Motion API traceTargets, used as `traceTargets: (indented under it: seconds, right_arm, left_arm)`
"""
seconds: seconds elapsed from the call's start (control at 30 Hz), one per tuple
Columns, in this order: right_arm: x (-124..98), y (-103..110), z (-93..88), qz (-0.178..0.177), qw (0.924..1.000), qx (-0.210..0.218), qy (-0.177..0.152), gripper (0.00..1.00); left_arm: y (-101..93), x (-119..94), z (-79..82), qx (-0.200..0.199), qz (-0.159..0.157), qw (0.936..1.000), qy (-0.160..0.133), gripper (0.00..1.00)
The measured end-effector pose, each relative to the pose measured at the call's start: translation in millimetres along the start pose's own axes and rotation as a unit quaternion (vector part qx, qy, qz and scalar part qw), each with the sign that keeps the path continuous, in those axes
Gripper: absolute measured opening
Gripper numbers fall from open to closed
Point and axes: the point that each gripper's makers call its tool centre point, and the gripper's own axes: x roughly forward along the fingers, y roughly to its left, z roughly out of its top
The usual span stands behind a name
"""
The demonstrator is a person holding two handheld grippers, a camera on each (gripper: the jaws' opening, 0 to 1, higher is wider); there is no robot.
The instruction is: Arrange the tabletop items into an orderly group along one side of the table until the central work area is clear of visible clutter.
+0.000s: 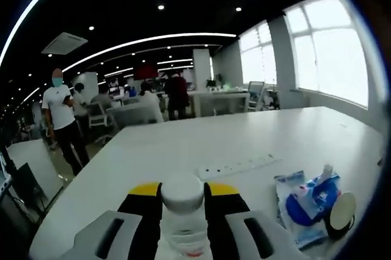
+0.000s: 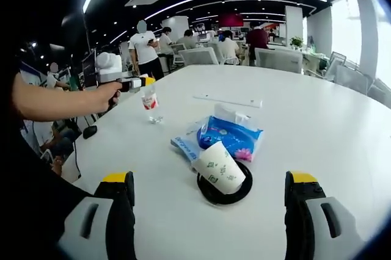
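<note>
Busy open office behind, big white table [image 2: 317, 119] up front. Left gripper [image 2: 135, 83] is clamped on the water bottle [image 2: 149, 102], upright near the edge; right gripper [image 2: 211, 196] hangs wide open, nearest the paper cup [image 2: 218, 167] lying tipped on a black lid [image 2: 223, 190] against the tissue pack [image 2: 231, 137].

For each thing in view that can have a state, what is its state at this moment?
left gripper: shut on the bottle, held above the table.
bottle: upright, capped, lifted off the table.
right gripper: open, holding nothing.
paper cup: tipped, leaning on the black lid.
black lid: flat on the table.
tissue pack: lying flat, one tissue sticking out.
power strip: lying flat.
</note>
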Motion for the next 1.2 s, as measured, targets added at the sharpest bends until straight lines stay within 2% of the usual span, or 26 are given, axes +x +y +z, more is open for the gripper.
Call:
traceTargets:
  seconds: [0.07,0.17,0.37,0.57,0.83,1.1,1.2]
  right_arm:
    - [-0.6,0.0,-0.6,-0.001,1.0000,0.001,0.001,1.00]
    - [-1.0,-0.7,-0.8,-0.002,1.0000,0.002,0.000,1.00]
    - [-1.7,-1.9,-2.0,-0.005,1.0000,0.007,0.000,1.00]
    - [-2.6,-4.1,-4.3,-0.009,0.9999,0.007,0.003,1.00]
    - [-3.4,-7.3,-5.1,-0.011,0.9999,0.009,0.003,1.00]
    - [-1.9,-8.7,-7.1,-0.010,0.9999,0.010,0.004,1.00]
    - [-2.0,-8.1,-7.3,-0.010,0.9999,0.011,0.003,1.00]
  left_arm:
    - [-0.5,1.5,0.3,0.022,-0.006,0.9997,-0.001,0.26]
    - [0.0,2.0,0.3,0.020,-0.008,0.9998,-0.003,0.26]
    - [-2.8,4.5,0.5,-0.011,-0.016,0.9998,-0.008,0.23]
    - [-2.4,3.2,-0.3,-0.025,-0.018,0.9995,-0.008,0.22]
    - [-4.8,1.8,-0.9,-0.027,-0.032,0.9991,-0.001,0.21]
    - [-1.5,5.1,-1.6,-0.040,-0.059,0.9974,0.012,0.20]
    - [-1.8,-0.7,2.2,-0.050,-0.074,0.9959,0.013,0.20]
